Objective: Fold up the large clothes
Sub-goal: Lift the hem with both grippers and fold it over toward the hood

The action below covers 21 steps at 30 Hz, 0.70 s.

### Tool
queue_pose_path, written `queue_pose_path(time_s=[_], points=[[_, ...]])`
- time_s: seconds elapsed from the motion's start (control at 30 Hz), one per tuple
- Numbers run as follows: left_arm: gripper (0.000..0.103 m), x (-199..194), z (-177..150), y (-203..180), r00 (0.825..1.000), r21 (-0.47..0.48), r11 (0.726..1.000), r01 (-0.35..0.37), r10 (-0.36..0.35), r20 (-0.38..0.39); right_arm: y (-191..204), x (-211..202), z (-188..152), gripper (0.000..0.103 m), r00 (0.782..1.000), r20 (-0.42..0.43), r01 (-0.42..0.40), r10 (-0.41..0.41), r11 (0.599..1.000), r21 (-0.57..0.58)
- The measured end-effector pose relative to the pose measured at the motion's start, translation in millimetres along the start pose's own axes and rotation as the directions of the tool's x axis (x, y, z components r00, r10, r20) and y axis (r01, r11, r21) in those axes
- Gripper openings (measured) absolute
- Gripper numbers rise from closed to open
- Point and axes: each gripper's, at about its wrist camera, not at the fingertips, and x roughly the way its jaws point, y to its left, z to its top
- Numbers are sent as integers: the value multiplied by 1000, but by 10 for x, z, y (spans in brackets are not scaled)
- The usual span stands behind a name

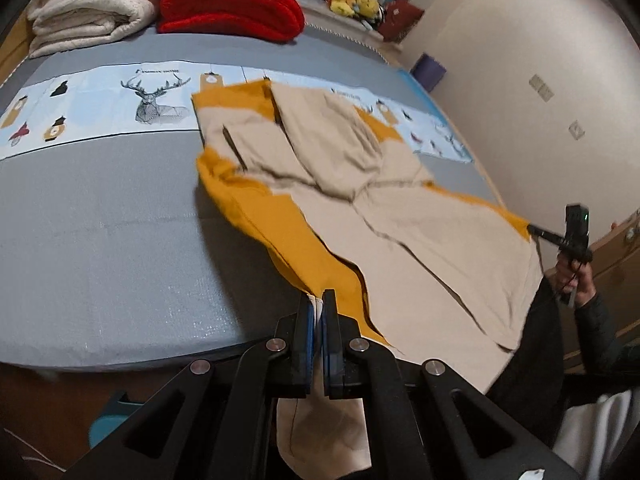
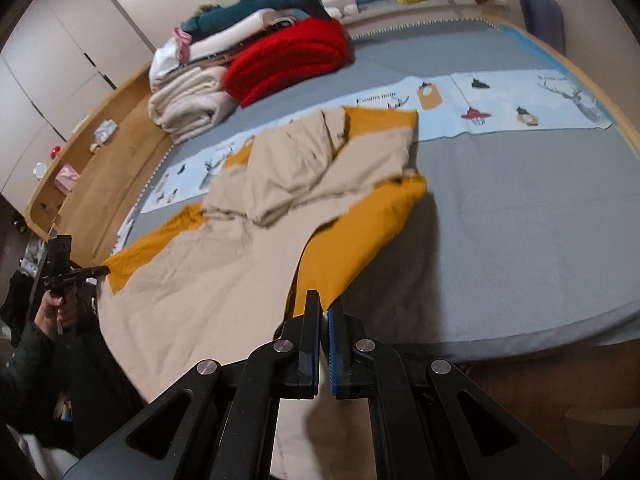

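Observation:
A large beige and mustard-yellow garment [image 1: 420, 240] lies spread on the grey bed [image 1: 100, 240], its far part bunched in folds. My left gripper [image 1: 319, 300] is shut on the garment's near hem at the bed's front edge, with beige cloth hanging below the jaws. In the right wrist view the garment [image 2: 224, 280] runs from the bed's middle to the front edge. My right gripper [image 2: 325, 308] is shut on the hem at its yellow corner. Each gripper shows in the other's view: the right one [image 1: 538, 233] and the left one [image 2: 96, 271], both pinching yellow corners.
A folded red blanket [image 1: 228, 0] and folded cream blanket [image 1: 92, 4] sit at the bed's far end [image 2: 520, 216]. A pale blue printed strip [image 1: 100, 104] crosses the bed. Yellow plush toys [image 1: 354, 2] sit on the far ledge. A wooden shelf [image 2: 100, 152] runs alongside.

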Motion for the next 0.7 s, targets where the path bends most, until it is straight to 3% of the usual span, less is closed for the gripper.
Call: queue_pose_path(time_s=[0.1,0.23,0.5,0.7], points=[[2,30,144,51,1000,-15,1000,-9,9,21,-74,-81,68,4,999,34,-9,8,1000,23],[2,281,483,236,998,-56,997,-46,48,35,-224,100,367,4,998,59,4,-6,999,37],[2,1001,1243,870,992,-261,962,-79,102,78,-572,1066,1260,3,994,20,106,-108,991,77],[2,1536,1446,1310,992,-398,915,-69,107,74,-918,1885,1727,3,984,1,177,-180,972,154]])
